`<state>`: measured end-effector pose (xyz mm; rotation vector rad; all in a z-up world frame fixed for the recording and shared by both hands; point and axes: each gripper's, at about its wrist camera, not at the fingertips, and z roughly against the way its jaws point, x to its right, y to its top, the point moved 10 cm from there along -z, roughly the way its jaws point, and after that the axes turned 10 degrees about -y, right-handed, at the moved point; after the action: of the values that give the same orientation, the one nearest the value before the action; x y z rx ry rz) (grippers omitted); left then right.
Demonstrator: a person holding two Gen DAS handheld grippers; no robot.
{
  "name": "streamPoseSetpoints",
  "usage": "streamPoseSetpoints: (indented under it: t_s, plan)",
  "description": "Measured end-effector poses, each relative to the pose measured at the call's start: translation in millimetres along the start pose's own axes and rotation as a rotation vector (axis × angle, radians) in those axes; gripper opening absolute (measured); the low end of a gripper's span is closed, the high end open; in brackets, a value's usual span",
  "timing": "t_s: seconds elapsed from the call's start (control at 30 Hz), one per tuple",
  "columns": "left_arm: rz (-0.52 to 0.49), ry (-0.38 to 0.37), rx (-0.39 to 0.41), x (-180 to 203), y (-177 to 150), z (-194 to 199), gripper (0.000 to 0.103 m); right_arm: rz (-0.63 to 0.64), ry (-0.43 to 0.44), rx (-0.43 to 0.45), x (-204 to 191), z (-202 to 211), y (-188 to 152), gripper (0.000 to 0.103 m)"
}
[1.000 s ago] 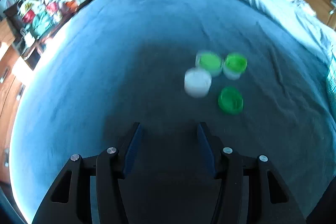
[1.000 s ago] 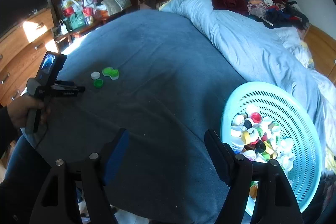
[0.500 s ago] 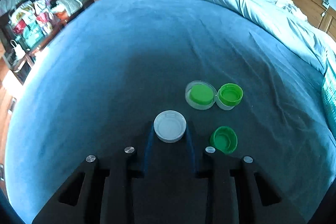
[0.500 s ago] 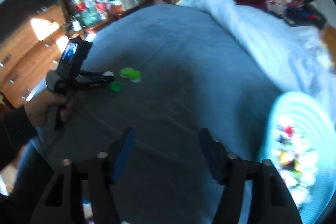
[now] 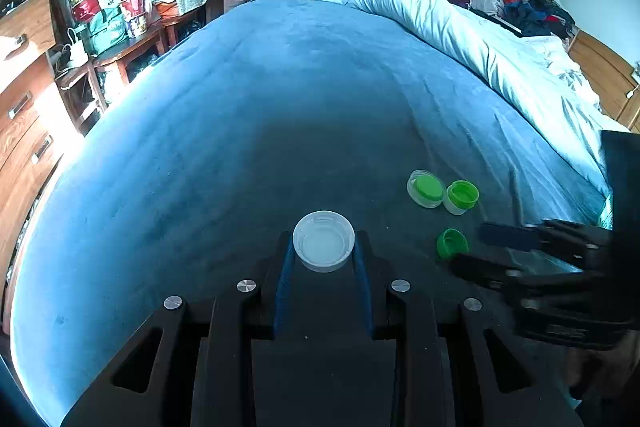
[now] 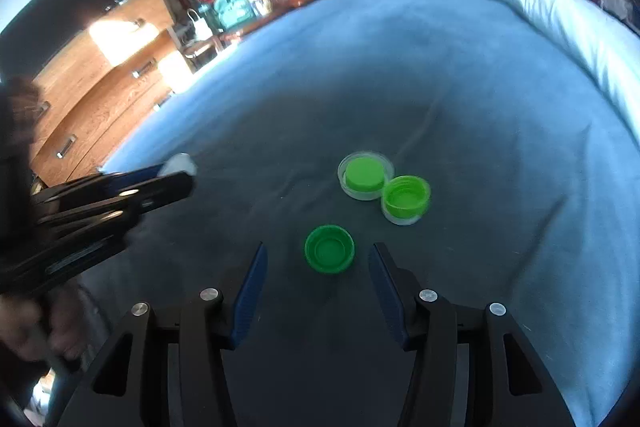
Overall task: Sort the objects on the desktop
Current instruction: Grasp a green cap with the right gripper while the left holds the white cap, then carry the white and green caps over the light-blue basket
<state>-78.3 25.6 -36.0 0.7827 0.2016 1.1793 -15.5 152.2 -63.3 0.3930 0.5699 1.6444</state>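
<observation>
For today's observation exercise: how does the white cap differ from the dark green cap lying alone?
The white cap is wider and paler than the dark green cap. The white cap is gripped in the left tongs; the green one lies loose on the blanket, the right tongs open around it. Both face hollow side up.

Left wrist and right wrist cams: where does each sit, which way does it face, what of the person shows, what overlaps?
Left wrist: on the left gripper, angled down over the blue bedspread; shut on the white cap; right gripper at its right edge.
Right wrist: on the right gripper, angled down; jaws, just closing, flank the dark green cap untouched; left gripper and hand at left.
Shared: all four caps, bedspread.
</observation>
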Motion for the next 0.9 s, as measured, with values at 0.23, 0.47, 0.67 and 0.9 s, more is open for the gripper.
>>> streamPoseSetpoints:
  t_s: [0.23, 0.47, 0.67, 0.9]
  plan:
    - [0.003, -0.008, -0.01, 5.9, -1.0, -4.1, 0.025, 0.013, -0.049, -0.016, 3.4, -18.6, -1.4, 0.034]
    - [-0.001, -0.003, -0.002, 18.0, -4.8, 11.3, 0.025, 0.013, -0.07, 0.068, 6.9, 41.5, -2.9, 0.033]
    - [-0.034, -0.069, 0.007, 65.8, -8.3, 26.7, 0.025, 0.024, -0.155, 0.173, 22.5, 135.6, -5.8, 0.033]
    - [-0.134, -0.175, 0.02, 156.2, 1.7, 43.7, 0.025, -0.039, -0.296, 0.254, 85.2, 236.0, -27.3, 0.033]
